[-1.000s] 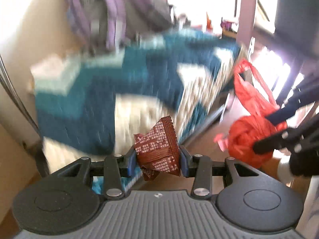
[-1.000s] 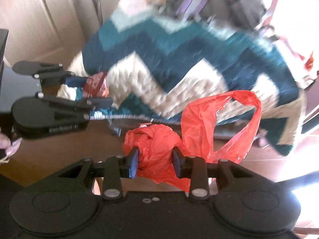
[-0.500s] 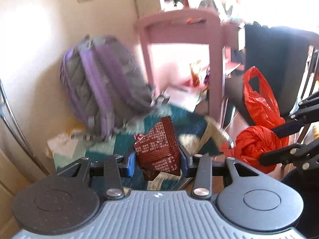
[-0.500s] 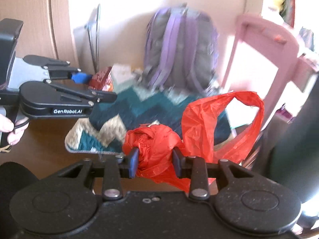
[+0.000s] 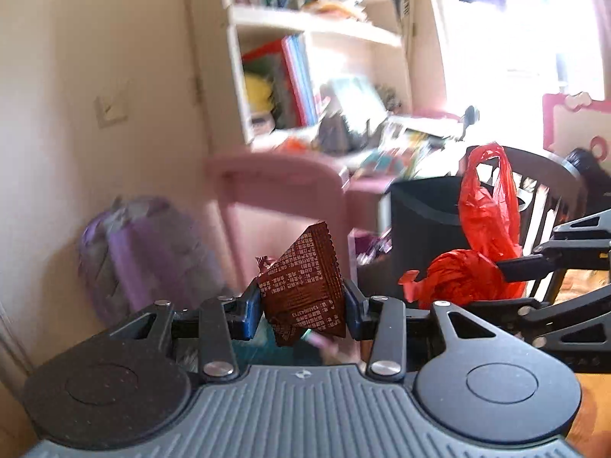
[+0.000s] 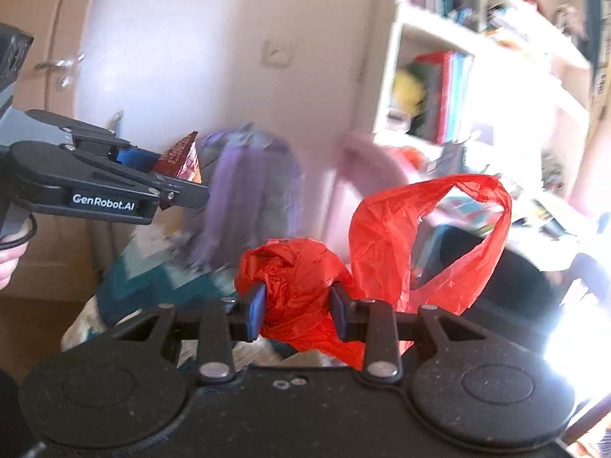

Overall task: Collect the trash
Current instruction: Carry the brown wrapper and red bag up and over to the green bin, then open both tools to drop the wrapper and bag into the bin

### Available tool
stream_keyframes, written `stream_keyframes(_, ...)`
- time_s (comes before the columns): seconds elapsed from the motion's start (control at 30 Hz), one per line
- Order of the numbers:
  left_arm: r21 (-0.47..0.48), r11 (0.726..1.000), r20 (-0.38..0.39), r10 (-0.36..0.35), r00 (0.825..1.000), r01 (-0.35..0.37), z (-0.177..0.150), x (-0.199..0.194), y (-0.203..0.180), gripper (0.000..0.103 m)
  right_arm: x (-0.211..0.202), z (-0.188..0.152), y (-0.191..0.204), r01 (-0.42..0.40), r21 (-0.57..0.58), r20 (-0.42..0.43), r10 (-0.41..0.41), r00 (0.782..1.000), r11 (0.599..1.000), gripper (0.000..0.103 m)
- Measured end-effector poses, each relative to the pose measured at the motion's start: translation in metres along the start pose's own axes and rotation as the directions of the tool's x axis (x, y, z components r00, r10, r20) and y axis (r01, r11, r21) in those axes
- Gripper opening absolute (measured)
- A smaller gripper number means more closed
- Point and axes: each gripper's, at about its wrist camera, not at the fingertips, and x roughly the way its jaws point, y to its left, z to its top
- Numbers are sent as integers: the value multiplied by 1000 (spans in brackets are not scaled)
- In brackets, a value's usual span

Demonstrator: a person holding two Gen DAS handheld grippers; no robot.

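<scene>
My left gripper (image 5: 301,303) is shut on a dark red snack wrapper (image 5: 305,286) with white print, held in the air. The same wrapper (image 6: 179,160) shows at the left of the right wrist view, pinched in the left gripper (image 6: 168,175). My right gripper (image 6: 298,305) is shut on a crumpled red plastic bag (image 6: 298,282), whose loose handle loop (image 6: 458,229) sticks up to the right. In the left wrist view that bag (image 5: 466,278) hangs at the right, in the right gripper (image 5: 508,267).
A black bin (image 5: 424,225) stands ahead under a pink desk (image 5: 282,175). A purple backpack (image 5: 141,252) leans on the wall at left. A white bookshelf (image 5: 305,53) rises behind, a dark chair (image 5: 546,198) at right. A teal zigzag blanket (image 6: 152,282) lies below. A person's hand (image 6: 9,263) holds the left gripper.
Both grippers have risen and tilted up with their loads still held. The blanket dropped out of the middle of view; the desk, bin and bookshelf came into view.
</scene>
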Motion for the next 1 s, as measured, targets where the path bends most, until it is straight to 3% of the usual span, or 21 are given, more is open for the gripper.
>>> stream_keyframes(0.2, 33, 996, 37, -83, 996, 82, 52, 23, -54, 42, -9, 10, -55, 113, 32, 42, -114, 993, 993, 33)
stream_keyframes(0.47, 39, 982, 38, -189, 981, 187, 101, 73, -112, 42, -8, 7, -129, 222, 85, 34, -225, 974, 971, 34)
stream_keyframes(0.73, -42, 972, -37, -233, 972, 232, 122, 143, -145, 42, 24, -13, -170, 233, 64, -23, -232, 972, 970, 34)
stream_keyframes(1.0, -43, 978, -173, -208, 963, 204, 123, 213, -180, 42, 67, -28, -194, 214, 65, -121, -205, 971, 975, 35)
